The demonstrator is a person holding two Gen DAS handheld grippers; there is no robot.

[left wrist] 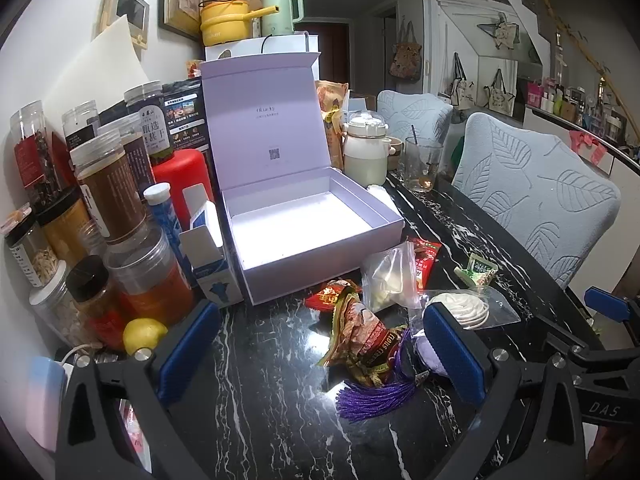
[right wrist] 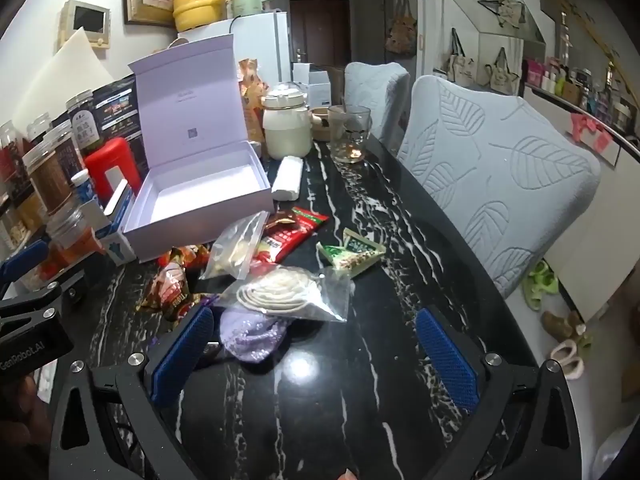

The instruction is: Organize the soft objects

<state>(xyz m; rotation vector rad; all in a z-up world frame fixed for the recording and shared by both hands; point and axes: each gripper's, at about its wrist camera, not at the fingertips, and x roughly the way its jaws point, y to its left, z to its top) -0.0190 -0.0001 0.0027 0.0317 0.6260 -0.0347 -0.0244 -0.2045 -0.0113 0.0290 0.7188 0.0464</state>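
An open, empty lavender gift box [left wrist: 304, 220] [right wrist: 200, 196] stands on the black marble table [left wrist: 260, 400] with its lid upright. In front of it lie soft packets: a clear zip bag [left wrist: 390, 276] [right wrist: 236, 250], a bagged white coil [left wrist: 464, 308] [right wrist: 280, 290], a red snack packet [left wrist: 424, 258] [right wrist: 298, 228], a green packet [left wrist: 478, 272] [right wrist: 350, 254], crumpled candy wrappers [left wrist: 360, 332] [right wrist: 172, 286], and a purple sachet [right wrist: 252, 336] with a tassel [left wrist: 376, 396]. My left gripper [left wrist: 320, 356] is open and empty, just short of the wrappers. My right gripper [right wrist: 316, 356] is open and empty, the sachet by its left finger.
Jars and bottles [left wrist: 100, 208] crowd the left side beside a red container [left wrist: 184, 184], a carton [left wrist: 208, 256] and a lemon [left wrist: 144, 334]. A cream jug [left wrist: 366, 152], a glass [left wrist: 422, 164] and a white roll [right wrist: 288, 178] stand behind. Two padded chairs [right wrist: 500, 184] line the right edge.
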